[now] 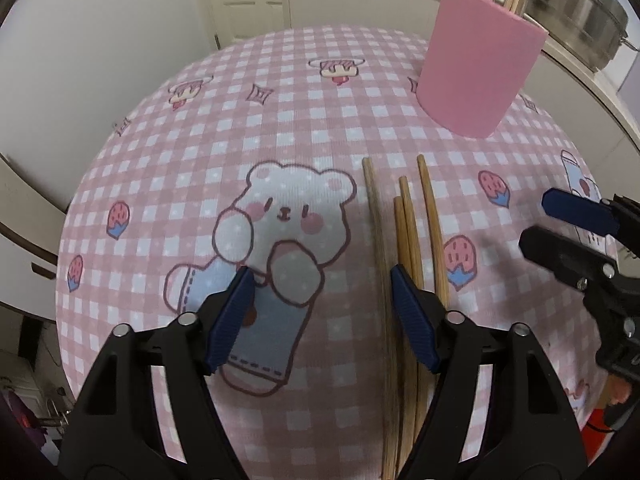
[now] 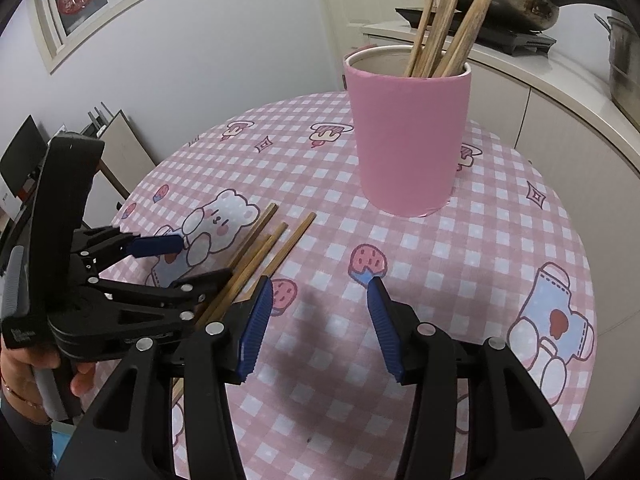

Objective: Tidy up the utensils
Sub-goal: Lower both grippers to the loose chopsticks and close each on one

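Upright, pink cup holding chopsticks, 4 loose chopsticks on tablecloth, both hand-held grippers spread.

Both my grippers tilted downward, jaws apart.

My left gripper points steeply down with its blue pads well apart and nothing pressed between them; its right-hand finger sits over the wooden sticks rather than around them. From my right wrist camera I see that same gripper side-on, gripped by my left hand, fingers curled round the handle and a thin bracelet at the wrist. My right gripper also angles downward, its ribbed blue pads standing apart with only bare cloth between them, touching nothing. It hangs just beside the left one.
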`<action>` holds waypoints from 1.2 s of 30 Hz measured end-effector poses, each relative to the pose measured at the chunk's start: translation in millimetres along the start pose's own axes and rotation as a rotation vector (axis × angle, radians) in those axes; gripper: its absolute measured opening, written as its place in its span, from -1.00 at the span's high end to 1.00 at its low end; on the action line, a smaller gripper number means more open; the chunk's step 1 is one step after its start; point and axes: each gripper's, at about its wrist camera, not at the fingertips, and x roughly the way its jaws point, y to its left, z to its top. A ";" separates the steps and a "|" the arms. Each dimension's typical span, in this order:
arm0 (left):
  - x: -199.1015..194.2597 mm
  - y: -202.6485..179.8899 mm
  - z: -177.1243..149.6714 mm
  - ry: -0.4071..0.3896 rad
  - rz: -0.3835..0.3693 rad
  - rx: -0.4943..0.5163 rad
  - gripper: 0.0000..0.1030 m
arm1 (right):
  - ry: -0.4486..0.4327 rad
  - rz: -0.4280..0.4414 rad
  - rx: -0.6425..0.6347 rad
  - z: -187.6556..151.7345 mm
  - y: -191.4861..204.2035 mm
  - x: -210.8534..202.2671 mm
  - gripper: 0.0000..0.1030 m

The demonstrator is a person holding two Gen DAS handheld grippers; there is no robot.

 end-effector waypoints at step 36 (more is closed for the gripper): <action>-6.3 21.3 -4.1 -0.038 -0.017 -0.043 0.84 | 0.170 -0.141 -0.128 27.0 50.7 65.6 0.88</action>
